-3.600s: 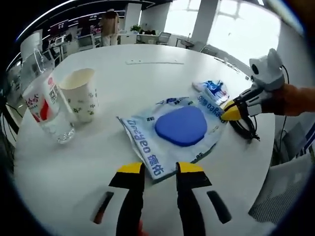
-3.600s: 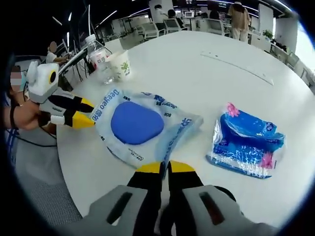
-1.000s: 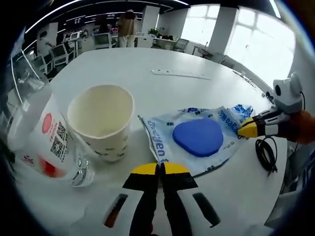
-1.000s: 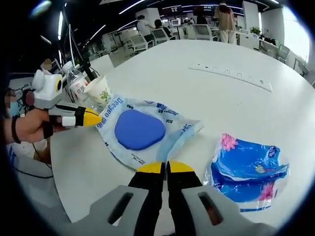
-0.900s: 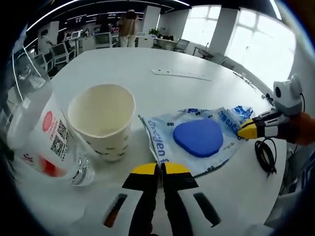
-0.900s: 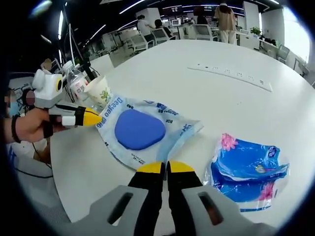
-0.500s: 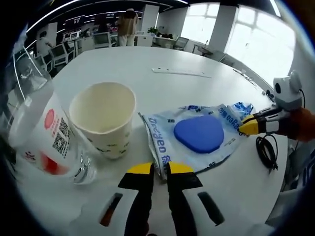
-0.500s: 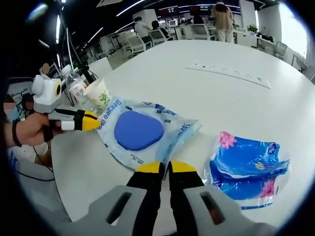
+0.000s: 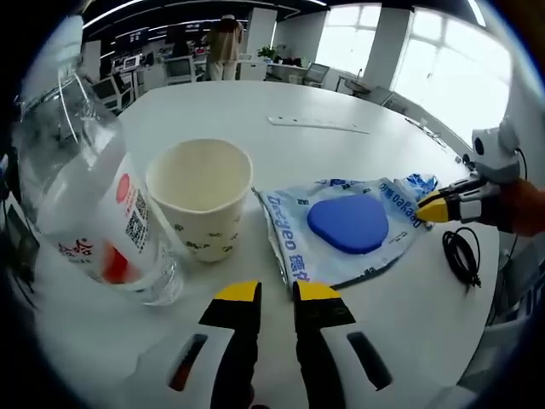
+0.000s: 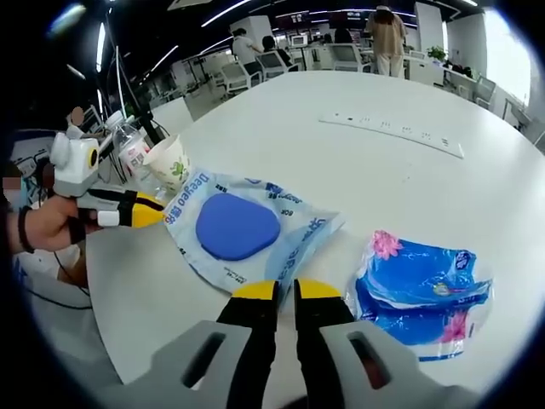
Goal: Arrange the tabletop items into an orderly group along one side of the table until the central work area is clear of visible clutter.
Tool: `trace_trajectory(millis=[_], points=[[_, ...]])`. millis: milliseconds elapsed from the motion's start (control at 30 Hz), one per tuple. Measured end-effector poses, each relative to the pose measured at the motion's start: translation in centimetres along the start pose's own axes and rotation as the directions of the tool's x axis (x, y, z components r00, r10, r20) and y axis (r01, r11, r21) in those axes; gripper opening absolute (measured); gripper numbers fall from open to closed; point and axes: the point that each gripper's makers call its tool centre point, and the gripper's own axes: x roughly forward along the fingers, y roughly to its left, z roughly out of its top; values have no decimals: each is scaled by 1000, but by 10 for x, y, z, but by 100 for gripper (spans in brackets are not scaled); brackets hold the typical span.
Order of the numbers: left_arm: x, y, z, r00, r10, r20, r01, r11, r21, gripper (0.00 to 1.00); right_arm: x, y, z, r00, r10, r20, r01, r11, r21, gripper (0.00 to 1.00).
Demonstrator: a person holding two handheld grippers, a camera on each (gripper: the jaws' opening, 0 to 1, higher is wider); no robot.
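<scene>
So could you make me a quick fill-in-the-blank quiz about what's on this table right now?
1. The cream paper cup stands beside a clear plastic ____.
2. The clear wrapper holds a pad coloured ____.
3. The flat pack with pink flowers is mostly ____.
4. The left tool has jaws that are ____.

Missing words: bottle; blue; blue; open

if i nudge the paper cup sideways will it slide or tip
The cup looks empty, so it is probably very light. It stands upright on a narrow base with a wider rim, so a high push may tip it. The smooth table suggests a low push would slide it.
</scene>
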Motion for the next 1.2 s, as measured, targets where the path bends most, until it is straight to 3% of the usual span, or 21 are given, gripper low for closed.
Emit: trace_trajectory(millis=[633,1200], points=[[-17,2,-7,999,-17,35,18,1000,-18,14,-8,3,12,1000,0,11,1,999,-37,7],[-43,14,-20,999,8,52,-6,1000,-22,14,-2,33,33,998,53,20,-50,992,-118,7]])
